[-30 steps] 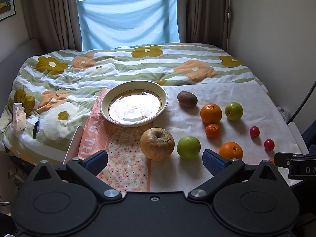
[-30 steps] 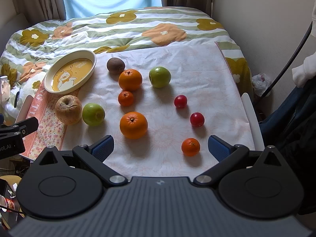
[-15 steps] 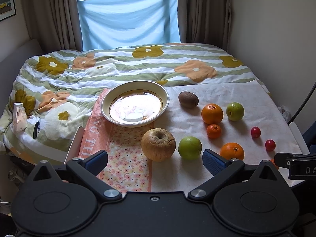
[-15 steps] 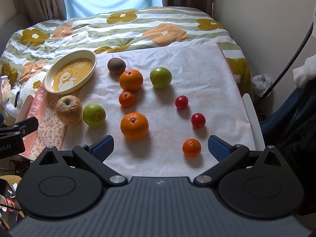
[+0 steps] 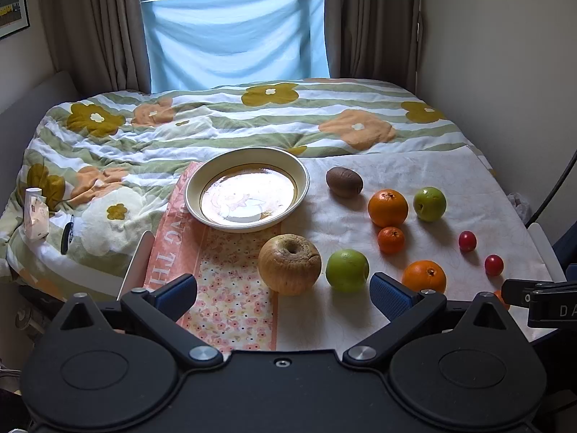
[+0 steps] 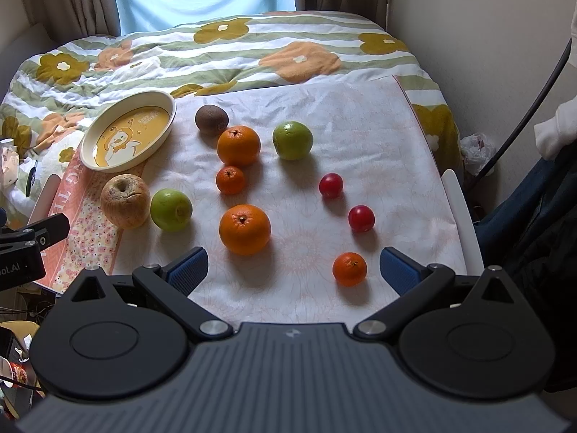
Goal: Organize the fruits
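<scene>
Fruit lies on a pale cloth [image 6: 360, 115] on a bed. A wrinkled tan apple [image 5: 289, 264] [image 6: 125, 200] and a green apple [image 5: 347, 270] [image 6: 171, 209] sit nearest my left gripper [image 5: 283, 294], which is open and empty just short of them. An empty cream dish [image 5: 191, 195] [image 6: 169, 103] sits behind them. A large orange [image 6: 245, 229], a small orange [image 6: 349, 269] and two red fruits [image 6: 361, 218] lie before my right gripper [image 6: 294, 270], open and empty. A kiwi [image 6: 211, 118], another orange [image 6: 238, 145], a small orange [image 6: 230, 179] and a second green apple [image 6: 292, 140] lie farther back.
A floral quilt [image 5: 216, 122] covers the bed up to the curtained window [image 5: 234, 36]. A pink patterned cloth [image 5: 230, 299] lies under the dish. A wall stands on the right [image 5: 505, 72]. A small white packet [image 5: 36, 213] lies at the bed's left edge.
Both views have shifted very slightly; the fruit sits a touch lower and to the right in the frames. Nothing on the bed has moved and both grippers remain open.
</scene>
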`<action>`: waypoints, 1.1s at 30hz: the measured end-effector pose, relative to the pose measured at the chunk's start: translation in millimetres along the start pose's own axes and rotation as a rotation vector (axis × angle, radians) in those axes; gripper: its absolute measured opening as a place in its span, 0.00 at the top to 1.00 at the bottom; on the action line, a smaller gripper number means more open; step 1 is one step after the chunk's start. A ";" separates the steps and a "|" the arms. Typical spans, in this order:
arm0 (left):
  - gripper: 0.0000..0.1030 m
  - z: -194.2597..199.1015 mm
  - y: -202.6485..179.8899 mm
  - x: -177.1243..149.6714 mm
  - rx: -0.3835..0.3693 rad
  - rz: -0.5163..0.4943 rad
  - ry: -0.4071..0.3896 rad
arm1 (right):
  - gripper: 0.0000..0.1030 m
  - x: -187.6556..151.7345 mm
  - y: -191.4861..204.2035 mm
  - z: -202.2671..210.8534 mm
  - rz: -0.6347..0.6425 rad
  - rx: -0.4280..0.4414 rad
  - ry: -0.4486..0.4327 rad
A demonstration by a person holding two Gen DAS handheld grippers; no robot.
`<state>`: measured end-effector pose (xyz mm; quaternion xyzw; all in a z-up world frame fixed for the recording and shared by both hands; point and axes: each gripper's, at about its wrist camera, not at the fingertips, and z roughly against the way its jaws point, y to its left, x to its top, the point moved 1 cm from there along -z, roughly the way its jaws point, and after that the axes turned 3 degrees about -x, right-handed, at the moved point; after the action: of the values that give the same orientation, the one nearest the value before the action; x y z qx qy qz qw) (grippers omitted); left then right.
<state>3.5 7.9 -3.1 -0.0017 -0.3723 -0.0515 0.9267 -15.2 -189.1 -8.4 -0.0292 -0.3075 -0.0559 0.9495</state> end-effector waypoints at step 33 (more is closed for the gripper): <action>0.00 -53.0 27.5 -11.6 -0.020 -0.188 -0.017 | 0.00 -4.2 22.5 -45.7 0.078 -0.006 0.005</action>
<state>34.4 34.1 -48.5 0.0234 -0.3780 -0.1419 0.9146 10.8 -170.5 -48.3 -0.0438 -0.3034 -0.0201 0.9516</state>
